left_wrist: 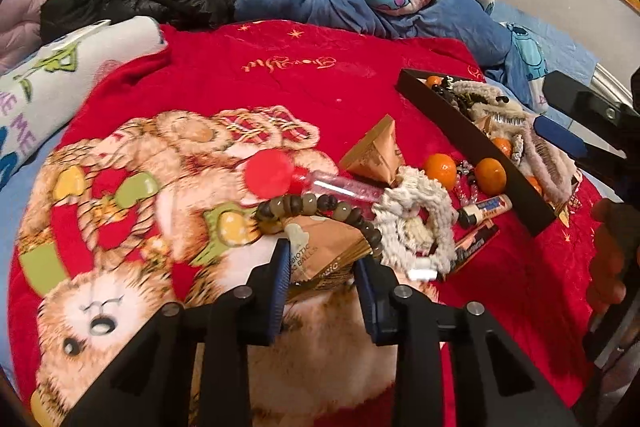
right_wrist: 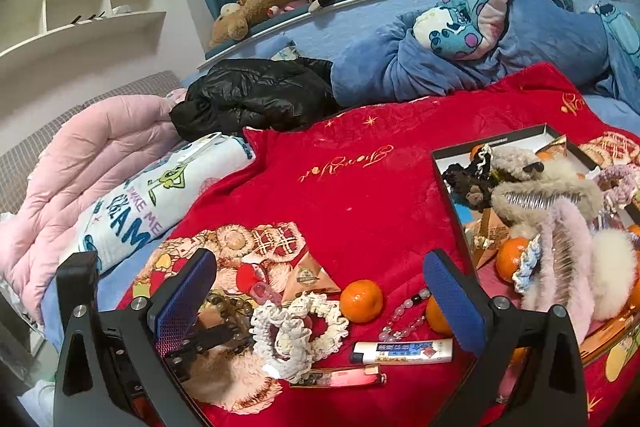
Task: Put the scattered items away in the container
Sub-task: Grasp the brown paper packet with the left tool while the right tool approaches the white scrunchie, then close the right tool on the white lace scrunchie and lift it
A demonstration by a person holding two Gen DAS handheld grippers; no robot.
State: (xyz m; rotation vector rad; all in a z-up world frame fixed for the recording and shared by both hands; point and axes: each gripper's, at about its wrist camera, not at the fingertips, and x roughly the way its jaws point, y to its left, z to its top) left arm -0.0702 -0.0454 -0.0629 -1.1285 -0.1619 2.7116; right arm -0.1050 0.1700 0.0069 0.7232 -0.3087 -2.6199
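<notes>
My left gripper [left_wrist: 322, 277] is shut on a tan snack packet [left_wrist: 320, 247], its blue pads against both sides of it. A brown bead bracelet [left_wrist: 316, 205] drapes over the packet's far end. Close by lie a red-capped clear tube [left_wrist: 304, 179], a pyramid-shaped packet [left_wrist: 376, 155], a white crochet scrunchie [left_wrist: 412, 223], two oranges [left_wrist: 440, 167] and a white tube [right_wrist: 404, 351]. The black box [right_wrist: 452, 195] at the right holds furry hair clips and oranges. My right gripper [right_wrist: 320, 263] hovers open over the pile, nothing between its fingers.
Everything lies on a red bear-print blanket [right_wrist: 360, 187] on a bed. A black jacket [right_wrist: 256, 95], blue bedding [right_wrist: 480, 59], a pink quilt [right_wrist: 92, 155] and a printed pillow [right_wrist: 152, 203] ring it. A hand [left_wrist: 608, 255] shows at the right.
</notes>
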